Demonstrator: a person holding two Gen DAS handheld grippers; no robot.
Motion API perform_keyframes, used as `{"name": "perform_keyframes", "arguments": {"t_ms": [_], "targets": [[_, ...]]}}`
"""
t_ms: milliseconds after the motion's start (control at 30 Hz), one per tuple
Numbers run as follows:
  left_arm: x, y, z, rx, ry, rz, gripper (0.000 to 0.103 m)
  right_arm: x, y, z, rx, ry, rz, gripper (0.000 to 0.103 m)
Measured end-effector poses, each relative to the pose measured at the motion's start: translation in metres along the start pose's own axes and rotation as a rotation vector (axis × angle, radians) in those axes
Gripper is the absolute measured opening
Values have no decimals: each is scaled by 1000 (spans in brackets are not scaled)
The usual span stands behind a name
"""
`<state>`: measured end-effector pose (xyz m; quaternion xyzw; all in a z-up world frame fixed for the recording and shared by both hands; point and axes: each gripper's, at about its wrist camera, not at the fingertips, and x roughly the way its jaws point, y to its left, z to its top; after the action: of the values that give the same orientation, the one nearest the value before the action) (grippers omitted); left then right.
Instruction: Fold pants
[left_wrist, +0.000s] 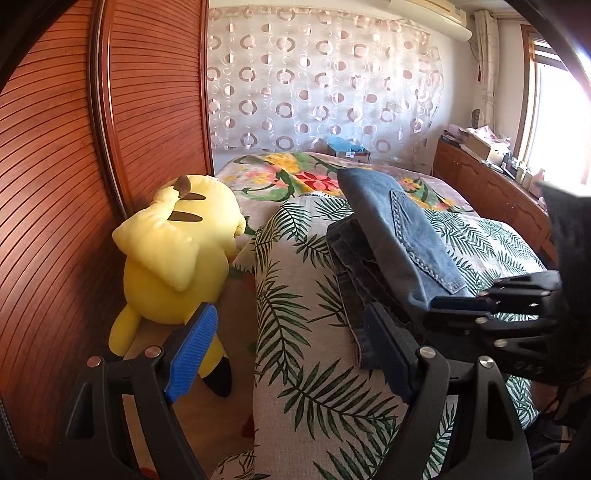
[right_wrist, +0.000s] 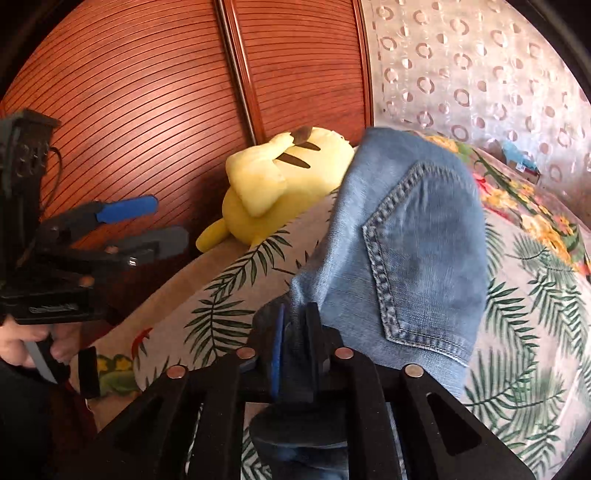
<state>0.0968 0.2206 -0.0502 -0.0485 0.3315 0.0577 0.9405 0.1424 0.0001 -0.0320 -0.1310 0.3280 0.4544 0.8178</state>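
Wooden slatted wardrobe doors (left_wrist: 55, 177) close off the far left, and a yellow plush toy (left_wrist: 177, 243) slumps against them at the bed's left edge. Next comes the left gripper (left_wrist: 291, 343), its blue-padded fingers spread wide and holding nothing, hovering over bare palm-leaf bedspread (left_wrist: 295, 295). The pants (left_wrist: 384, 236), blue jeans already stacked in several layers, lie just to its right, nearly touching its right finger; their long axis runs away from the person toward the sheer curtain (left_wrist: 317, 81) at the head of the bed.

Further right, the right gripper (right_wrist: 295, 332) is pressed together on the near edge of the jeans' top layer, the denim pinched between its pads and raised so that the back pocket (right_wrist: 417, 251) tilts up and away. So the right hand has the cloth, and the left is the free one, close beside the stack.

My reading: the lifted flap most likely goes forward along that long axis, onto the layers beneath. Room ahead is generous, open bedspread up to the floral blanket (left_wrist: 295, 173). Leftward it is tighter, since the mattress edge and the toy are near; rightward a low cabinet (left_wrist: 491, 188) borders the bed, well apart from the jeans.
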Motion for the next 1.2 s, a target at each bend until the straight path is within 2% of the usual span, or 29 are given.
{"name": "perform_keyframes", "arguments": {"t_ms": [133, 233, 333, 567, 733, 1067, 1200], "targets": [[0, -7, 4, 9, -5, -6, 82, -36, 8, -3, -16, -52, -6, 34], [2, -15, 8, 17, -5, -18, 82, -55, 0, -6, -18, -87, -29, 36], [10, -28, 13, 31, -4, -39, 82, -57, -13, -12, -4, -104, -57, 37], [39, -59, 26, 68, 20, -89, 82, -37, -43, -4, 7, -82, -114, 39], [66, -68, 33, 87, 62, -102, 82, -10, -70, 17, 32, -50, -132, 48], [114, -55, 35, 63, 144, -109, 82, 47, -108, 53, 42, 6, -80, 53], [126, -53, 29, 75, 176, -100, 82, 63, -121, 55, 49, 22, -48, 59]]}}
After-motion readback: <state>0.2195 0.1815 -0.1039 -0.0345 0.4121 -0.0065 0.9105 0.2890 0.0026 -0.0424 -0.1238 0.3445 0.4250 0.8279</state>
